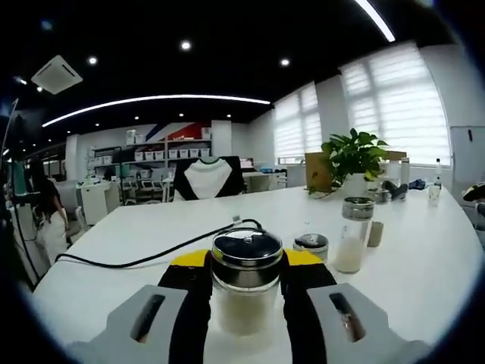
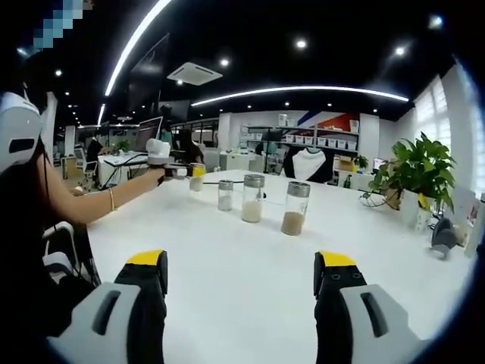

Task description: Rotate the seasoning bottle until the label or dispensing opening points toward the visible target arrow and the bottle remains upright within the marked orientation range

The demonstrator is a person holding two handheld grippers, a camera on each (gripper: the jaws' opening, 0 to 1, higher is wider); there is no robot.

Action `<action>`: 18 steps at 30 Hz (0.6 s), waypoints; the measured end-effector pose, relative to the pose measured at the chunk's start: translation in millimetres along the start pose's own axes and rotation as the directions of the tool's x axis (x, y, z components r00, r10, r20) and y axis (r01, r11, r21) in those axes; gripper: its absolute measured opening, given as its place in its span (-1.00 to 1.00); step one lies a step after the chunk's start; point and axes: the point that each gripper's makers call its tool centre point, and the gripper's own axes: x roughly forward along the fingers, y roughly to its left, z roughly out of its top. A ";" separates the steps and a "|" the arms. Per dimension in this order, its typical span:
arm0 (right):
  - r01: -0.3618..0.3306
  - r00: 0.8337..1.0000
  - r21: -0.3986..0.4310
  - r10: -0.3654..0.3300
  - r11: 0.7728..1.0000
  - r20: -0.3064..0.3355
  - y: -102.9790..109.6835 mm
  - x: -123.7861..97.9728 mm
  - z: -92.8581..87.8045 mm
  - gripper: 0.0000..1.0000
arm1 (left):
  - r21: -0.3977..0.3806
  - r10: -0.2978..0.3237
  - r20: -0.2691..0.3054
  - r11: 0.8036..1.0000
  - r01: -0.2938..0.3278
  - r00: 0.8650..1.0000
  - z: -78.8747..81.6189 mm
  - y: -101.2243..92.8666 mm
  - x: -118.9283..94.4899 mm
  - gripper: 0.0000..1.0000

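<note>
A glass seasoning bottle (image 1: 244,303) with a shiny metal lid and pale powder inside stands upright on the white table (image 1: 424,265), and my left gripper (image 1: 246,258) is shut on its sides. The right gripper view shows that same bottle (image 2: 196,178) far off at the left gripper (image 2: 163,168), which a person's outstretched hand holds. My right gripper (image 2: 241,259) stands open above the table (image 2: 394,250), well short of the bottles, with nothing between its jaws.
A short jar (image 1: 311,244), a tall bottle of white powder (image 1: 355,235) and a brown-filled bottle (image 2: 294,208) stand in a row beyond the held one. A black cable (image 1: 151,258) crosses the table. A potted plant (image 1: 352,155) sits at the far edge.
</note>
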 end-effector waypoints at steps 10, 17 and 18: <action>-0.019 1.000 0.008 0.019 1.000 0.003 4.4 3.5 -2.5 0.58 | 0.022 -0.030 -0.010 0.999 0.031 0.999 -3.3 -12.7 -14.3 -0.27; -0.038 0.999 0.006 0.037 0.999 0.015 7.8 5.4 2.7 0.58 | -0.049 -0.076 0.020 0.996 0.077 0.997 -3.9 -21.8 -19.8 -0.27; -0.038 0.999 0.003 0.038 0.999 0.016 8.1 5.3 3.4 0.58 | -0.050 -0.079 0.022 0.996 0.080 0.997 -4.0 -22.9 -20.5 -0.27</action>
